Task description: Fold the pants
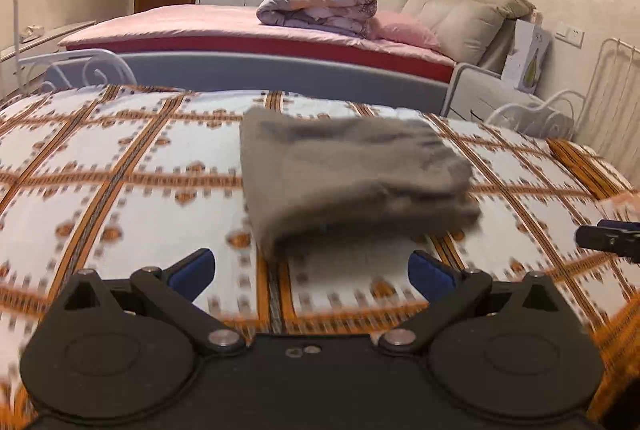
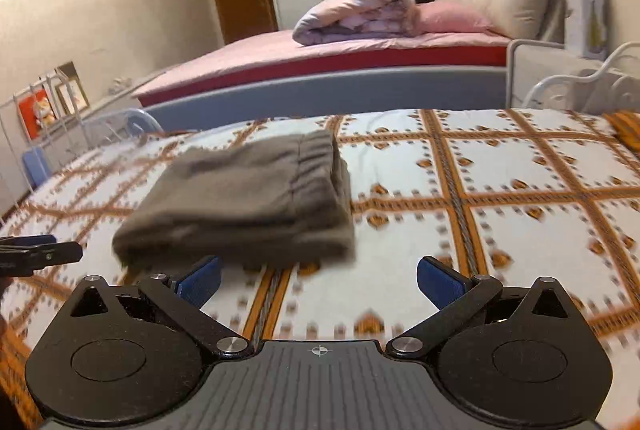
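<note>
Pants (image 1: 356, 178) folded in soft grey bundle on bed (image 1: 120, 166), just ahead of left hand-held gripper (image 1: 311, 272) and right hand-held gripper (image 2: 319, 280); both spread apart, empty. Likely light, floppy; pinch stacked near edge.

A bed covered in a white bedspread with an orange-brown grid pattern (image 1: 120, 166) carries grey fabric pants folded into a thick rectangle (image 1: 352, 182), lying at twelve o'clock, centre.
</note>
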A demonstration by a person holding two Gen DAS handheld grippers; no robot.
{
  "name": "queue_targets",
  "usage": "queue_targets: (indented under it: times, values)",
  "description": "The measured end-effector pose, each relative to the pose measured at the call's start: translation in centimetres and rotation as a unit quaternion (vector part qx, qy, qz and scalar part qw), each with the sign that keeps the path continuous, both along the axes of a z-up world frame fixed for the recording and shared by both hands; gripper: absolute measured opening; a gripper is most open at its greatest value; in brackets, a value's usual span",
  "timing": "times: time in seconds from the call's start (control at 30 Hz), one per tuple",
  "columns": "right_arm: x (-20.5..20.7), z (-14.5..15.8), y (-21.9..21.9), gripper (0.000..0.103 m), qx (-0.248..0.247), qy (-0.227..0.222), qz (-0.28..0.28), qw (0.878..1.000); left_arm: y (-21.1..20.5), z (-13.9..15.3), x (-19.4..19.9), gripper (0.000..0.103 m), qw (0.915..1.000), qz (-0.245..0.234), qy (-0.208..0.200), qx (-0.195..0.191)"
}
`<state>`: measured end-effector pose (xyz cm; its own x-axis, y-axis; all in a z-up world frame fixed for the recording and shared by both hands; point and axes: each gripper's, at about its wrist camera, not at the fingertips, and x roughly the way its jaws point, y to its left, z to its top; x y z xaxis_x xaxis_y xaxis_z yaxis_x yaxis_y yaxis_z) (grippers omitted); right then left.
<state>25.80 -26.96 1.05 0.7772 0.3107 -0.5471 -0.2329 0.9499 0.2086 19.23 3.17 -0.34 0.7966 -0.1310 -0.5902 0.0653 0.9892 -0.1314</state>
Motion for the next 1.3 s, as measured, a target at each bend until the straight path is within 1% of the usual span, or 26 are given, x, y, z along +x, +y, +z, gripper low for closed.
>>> queue_targets:
  times: [0.07, 0.1, 0.17, 0.27, 0.37, 0.43, 0.5, 0.6, 0.67, 0.8, 1.0, 1.07, 1.3]
  values:
    - [-2.6, -0.1, 0.7, 0.103, -0.026, -0.006, -0.017, 0.999, -0.8, 0.1, -2.3, 0.097, 0.9999, 0.003, -0.005, 0.014]
    - [-3.8, -0.1, 1.0, 0.103, -0.032, -0.011, -0.018, 0.999, -1.2, 0.2, -3.5, 0.097, 0.9997, 0.007, -0.008, 0.023]
    - [-6.5, 0.1, 1.7, 0.103, -0.039, -0.022, -0.008, 0.999, -1.5, 0.5, -5.8, 0.097, 0.9993, 0.003, -0.021, 0.030]
    - [-9.7, 0.0, 2.0, 0.103, -0.030, -0.023, 0.003, 0.999, -1.5, 0.8, -9.1, 0.097, 0.9993, -0.007, -0.036, 0.010]
    - [-12.9, 0.3, 2.7, 0.103, -0.026, -0.031, 0.012, 0.999, -2.5, 0.6, -12.2, 0.097, 0.9986, -0.003, -0.050, 0.015]
    - [-14.3, 0.2, 3.4, 0.103, -0.026, -0.036, 0.023, 0.999, -3.1, 0.5, -13.5, 0.097, 0.9984, -0.002, -0.054, 0.020]
    - [-15.3, 0.3, 4.1, 0.103, -0.033, -0.047, 0.031, 0.998, -3.6, 0.4, -13.5, 0.097, 0.9982, -0.005, -0.055, 0.023]
    - [-15.5, 0.5, 4.6, 0.103, -0.038, -0.071, 0.031, 0.996, -3.9, 0.3, -12.9, 0.097, 0.9982, -0.011, -0.056, 0.018]
    - [-14.7, 0.5, 4.3, 0.103, -0.019, -0.067, 0.028, 0.997, -4.0, 0.2, -12.5, 0.097, 0.9980, -0.008, -0.060, 0.016]
    - [-13.7, 0.5, 4.5, 0.103, -0.007, -0.062, 0.030, 0.998, -4.2, 0.4, -12.4, 0.097, 0.9976, -0.001, -0.067, 0.013]
    - [-14.0, 0.5, 5.7, 0.103, -0.022, -0.072, 0.043, 0.996, -4.0, 0.6, -12.7, 0.097, 0.9972, -0.002, -0.073, 0.014]
    - [-14.1, 0.4, 5.8, 0.103, -0.020, -0.073, 0.046, 0.996, -3.8, 0.6, -12.9, 0.097, 0.9971, -0.001, -0.075, 0.013]
    - [-14.1, 0.4, 5.2, 0.103, -0.015, -0.077, 0.032, 0.996, -3.6, 1.0, -13.0, 0.097, 0.9964, 0.001, -0.084, 0.008]
